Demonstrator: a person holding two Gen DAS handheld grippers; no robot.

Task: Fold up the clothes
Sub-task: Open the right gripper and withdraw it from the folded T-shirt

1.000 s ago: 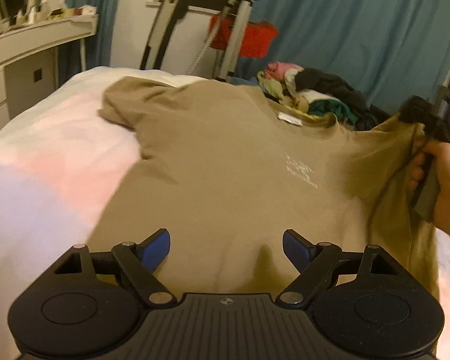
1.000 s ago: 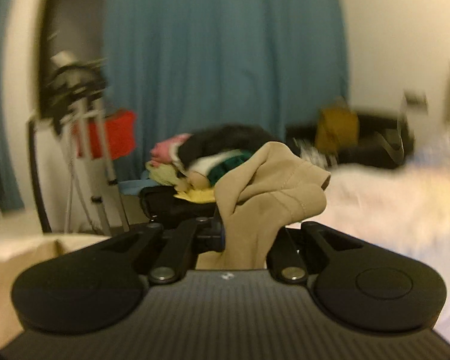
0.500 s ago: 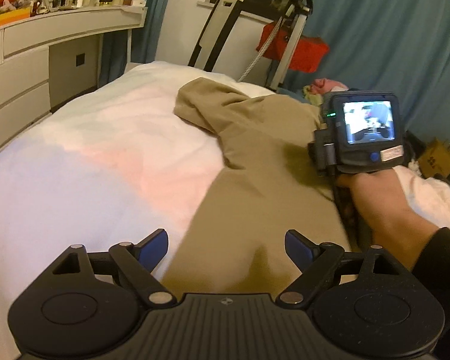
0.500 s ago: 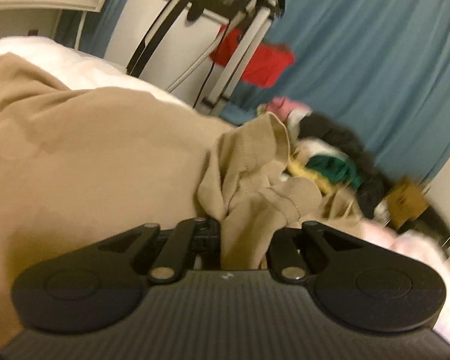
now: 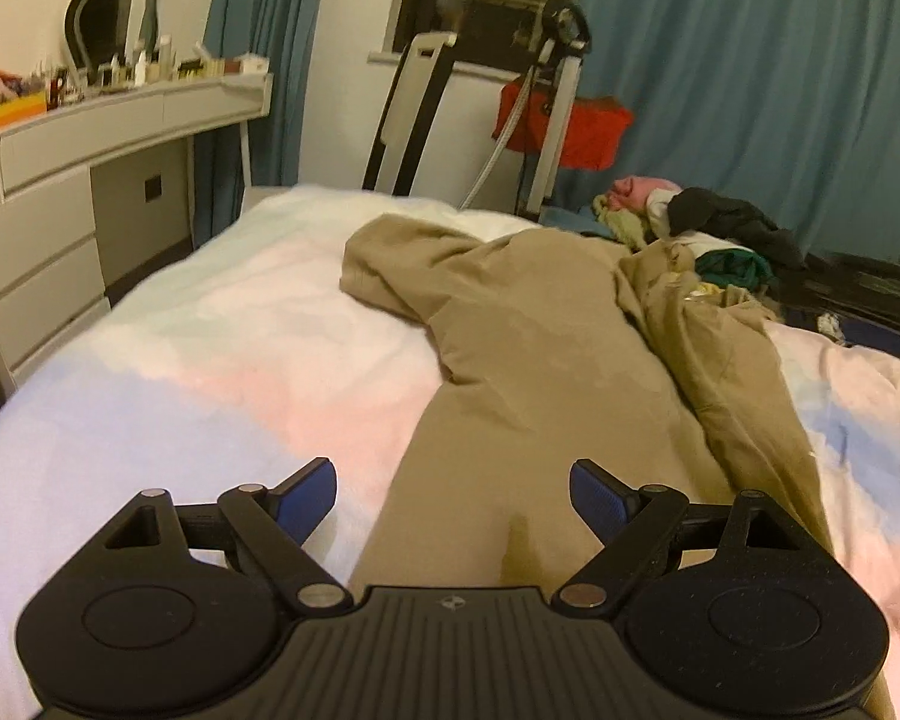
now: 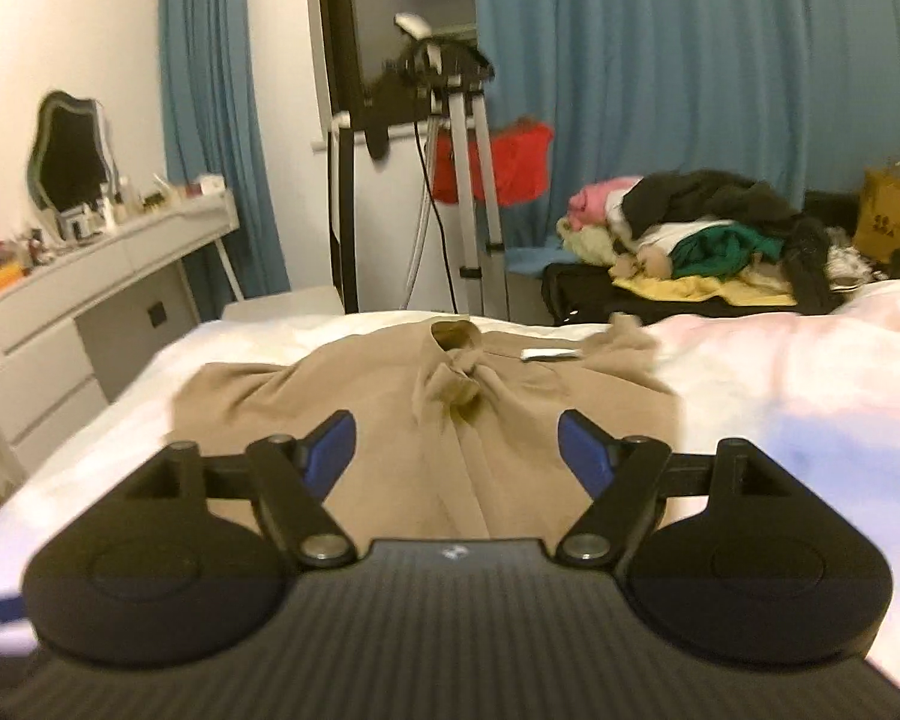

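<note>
A tan T-shirt point(image 5: 540, 372) lies on the white bed point(image 5: 210, 372), its right side folded over onto the body in a rumpled ridge. Its left sleeve sticks out towards the far left. My left gripper point(image 5: 453, 495) is open and empty, hovering over the shirt's near hem. In the right wrist view the same shirt point(image 6: 450, 420) lies ahead with its white neck label at the far end. My right gripper point(image 6: 456, 450) is open and empty just above the cloth.
A pile of mixed clothes point(image 6: 690, 234) sits on a dark case beyond the bed's far right. A tripod point(image 6: 468, 180) with something red stands behind the bed. A white dresser point(image 5: 60, 192) runs along the left. Blue curtains hang behind.
My right gripper has let go of the shirt's sleeve, opened and drawn back out of the left view. The right side of the shirt now lies folded over the body.
</note>
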